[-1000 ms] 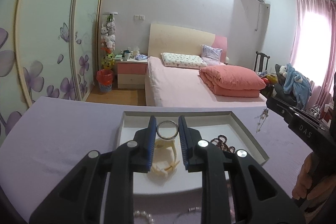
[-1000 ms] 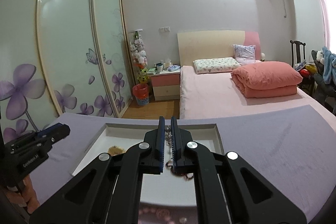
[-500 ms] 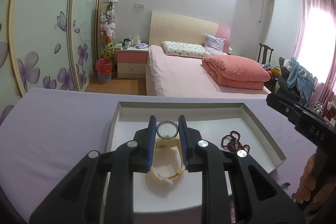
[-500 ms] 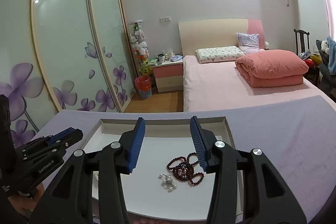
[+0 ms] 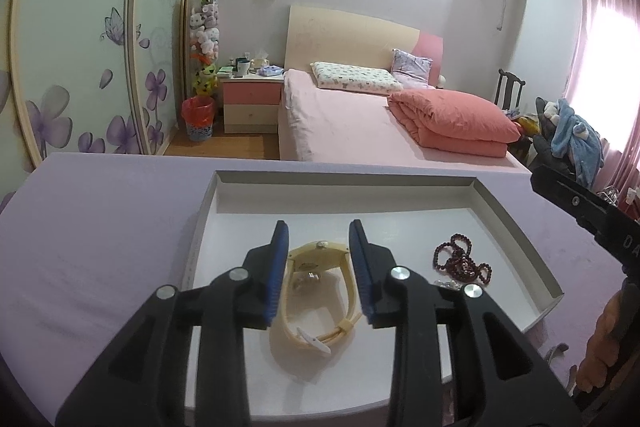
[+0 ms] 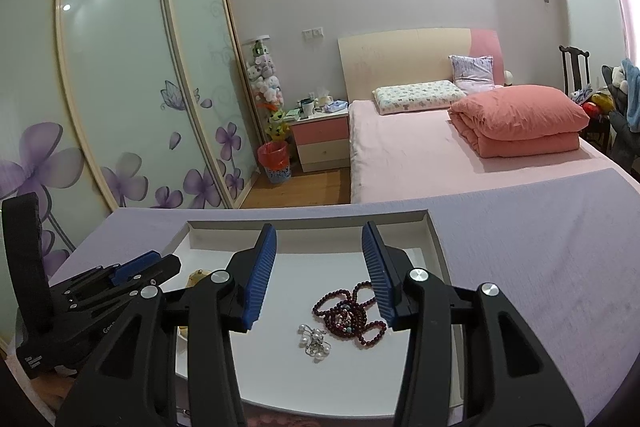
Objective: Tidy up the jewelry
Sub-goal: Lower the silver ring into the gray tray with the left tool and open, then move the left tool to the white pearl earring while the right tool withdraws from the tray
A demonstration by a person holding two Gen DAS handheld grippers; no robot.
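Ring's gone from the left gripper (image 5: 319, 269), now parted over the watch (image 5: 318, 283), lower centre; right gripper (image 6: 319, 277) wide, beads (image 6: 352, 315) dropped in tray (image 5: 516, 227).

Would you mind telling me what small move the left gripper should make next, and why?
Probably lift the left gripper straight up and back. It is open and empty, and the cream watch lies in the white tray between its fingers.

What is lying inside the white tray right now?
The tray holds a cream watch, a dark red bead string and a small pearl piece. A ring seems to lie within the watch strap. The tongs cover parts of the tray floor.
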